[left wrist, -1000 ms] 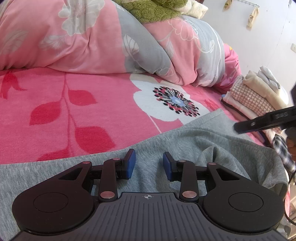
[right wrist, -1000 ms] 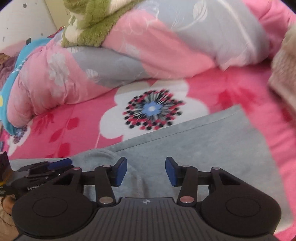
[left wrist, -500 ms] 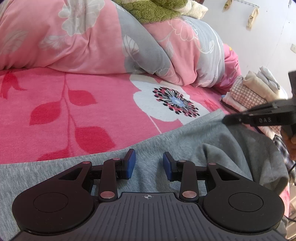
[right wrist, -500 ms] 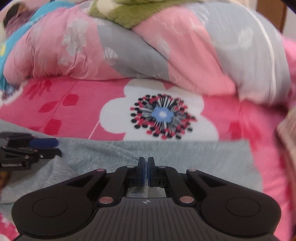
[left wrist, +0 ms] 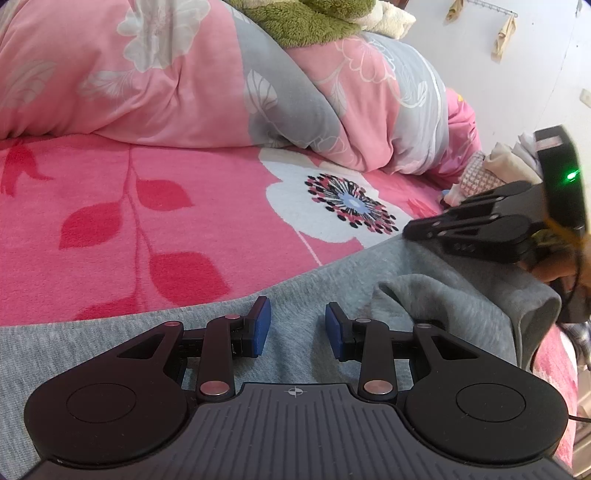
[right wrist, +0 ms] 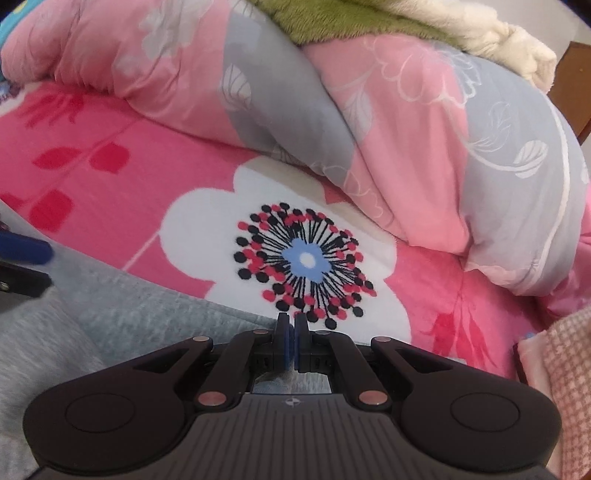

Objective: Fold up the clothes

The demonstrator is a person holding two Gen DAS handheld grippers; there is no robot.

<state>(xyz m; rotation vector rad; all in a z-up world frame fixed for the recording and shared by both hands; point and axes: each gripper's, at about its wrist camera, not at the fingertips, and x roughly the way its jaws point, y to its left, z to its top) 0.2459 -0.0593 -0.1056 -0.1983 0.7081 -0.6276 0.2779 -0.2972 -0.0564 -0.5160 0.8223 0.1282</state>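
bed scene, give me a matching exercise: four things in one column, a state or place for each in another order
Things:
1. left tongs
2. right tongs
3. grey garment
4. green fleece

States or places:
A. on top of the rolled quilt
B. jaws shut
C. jaws apart
D. spread on the pink flowered bedspread

Pairs: 1-C, 2-B, 3-D, 4-A

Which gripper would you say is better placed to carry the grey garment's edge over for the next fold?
Right. The right gripper is shut at the grey garment's far edge; the left gripper hovers open mid-cloth.
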